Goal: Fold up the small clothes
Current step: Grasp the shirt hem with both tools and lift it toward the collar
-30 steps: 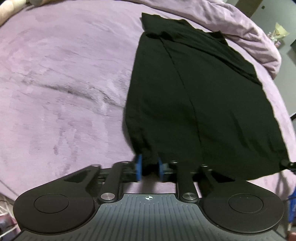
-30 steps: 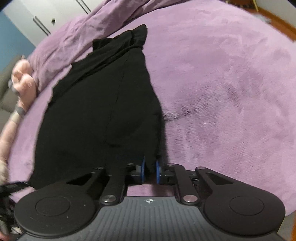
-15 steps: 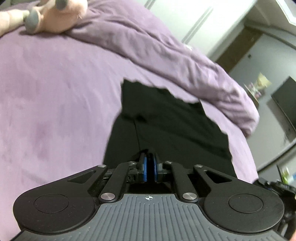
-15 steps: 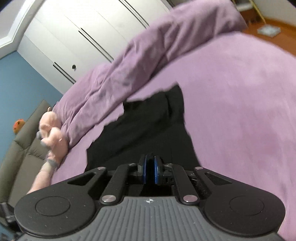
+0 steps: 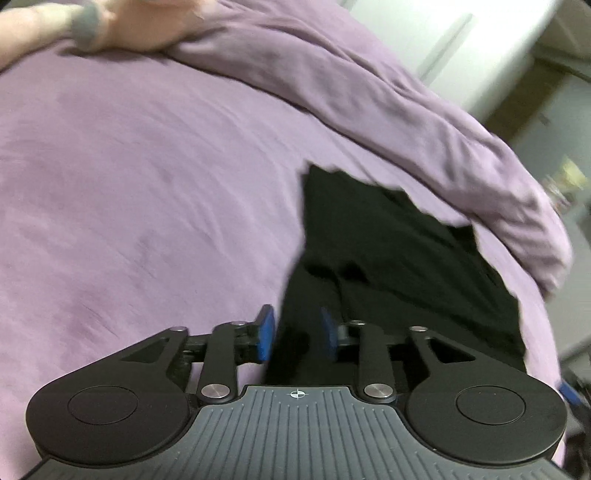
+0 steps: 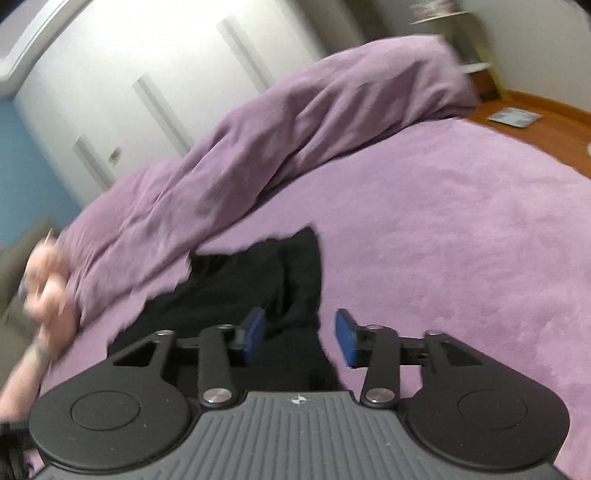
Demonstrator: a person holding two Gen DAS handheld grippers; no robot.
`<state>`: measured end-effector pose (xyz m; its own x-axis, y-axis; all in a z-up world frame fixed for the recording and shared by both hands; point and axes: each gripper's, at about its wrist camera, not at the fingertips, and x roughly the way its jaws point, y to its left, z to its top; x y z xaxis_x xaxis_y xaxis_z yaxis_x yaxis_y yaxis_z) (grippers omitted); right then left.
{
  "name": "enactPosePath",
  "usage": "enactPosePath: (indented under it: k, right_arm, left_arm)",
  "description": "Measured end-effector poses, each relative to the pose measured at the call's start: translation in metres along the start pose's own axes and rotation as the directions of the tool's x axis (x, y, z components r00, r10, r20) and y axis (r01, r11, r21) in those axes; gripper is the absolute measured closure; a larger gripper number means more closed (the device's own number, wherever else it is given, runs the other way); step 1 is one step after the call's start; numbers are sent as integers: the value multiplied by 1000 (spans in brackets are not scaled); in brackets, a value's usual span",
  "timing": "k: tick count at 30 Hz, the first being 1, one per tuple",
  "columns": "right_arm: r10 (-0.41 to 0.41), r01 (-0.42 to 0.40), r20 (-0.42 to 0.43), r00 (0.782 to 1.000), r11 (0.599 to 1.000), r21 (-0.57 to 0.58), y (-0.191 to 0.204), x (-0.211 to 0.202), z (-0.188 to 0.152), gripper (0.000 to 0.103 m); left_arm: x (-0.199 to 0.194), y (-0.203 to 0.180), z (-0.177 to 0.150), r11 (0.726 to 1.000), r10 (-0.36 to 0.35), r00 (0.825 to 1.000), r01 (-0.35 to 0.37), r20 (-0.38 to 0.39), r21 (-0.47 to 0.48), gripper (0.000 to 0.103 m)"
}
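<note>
A black garment (image 5: 406,266) lies folded on the purple bed, its far end close to the bunched duvet. In the left wrist view my left gripper (image 5: 297,332) hangs over the garment's near left edge; its jaws are opening, black cloth lies between the blue pads (image 5: 266,334), and they do not press on it. In the right wrist view the same garment (image 6: 240,288) runs under my right gripper (image 6: 299,338). Those jaws are opening too, spread wide, with the garment's right edge between the pads and loose.
A purple duvet (image 5: 424,110) is rolled up along the bed's far side. A pink plush toy (image 5: 129,22) rests at the far left, also blurred in the right wrist view (image 6: 48,280). White wardrobe doors (image 6: 147,74) and a wooden floor (image 6: 535,122) lie beyond the bed.
Both grippers, shut on the garment's near hem, carried it forward over the rest of the cloth. Now both sets of jaws have come apart and the cloth is let go.
</note>
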<state>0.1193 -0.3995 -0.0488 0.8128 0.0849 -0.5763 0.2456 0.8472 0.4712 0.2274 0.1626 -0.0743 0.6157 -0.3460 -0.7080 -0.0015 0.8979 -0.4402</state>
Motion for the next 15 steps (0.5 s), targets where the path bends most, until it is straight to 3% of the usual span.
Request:
enactPosePath:
  k: [2,5,7,10,12,14,15]
  right_arm:
    - [10,-16,-78,997,997,-70,2,8,-6,49]
    - [-23,0,-163,986,990,-138,5,25,-17,47]
    - [-20,-4,-198,980,993,-119,3,33,-21,47]
    - [-48,22,-167,985,988,-156,7,32,-25,49]
    - [-67,41,-134,989,981,-189,12,29,-27,64]
    - [-79,51,-123,989,975,-214,16,27,-29,93]
    - [-75,47,-123,990,975,-218,17,25,-30,97]
  left_arm:
    - [3,-4,-11,996,-24,999,26,-28,85,58]
    - [10,-13,-23,983,14,999,-8,-31,181,46]
    - [15,-14,-25,982,5,1000,1,-30,191,46]
    - [20,-17,-27,981,-9,1000,13,-21,195,51]
    - [22,-21,-27,975,19,1000,-19,1,221,61]
    - [25,-24,-29,969,55,998,-55,7,242,85]
    - [27,-25,-30,965,75,997,-76,12,251,88]
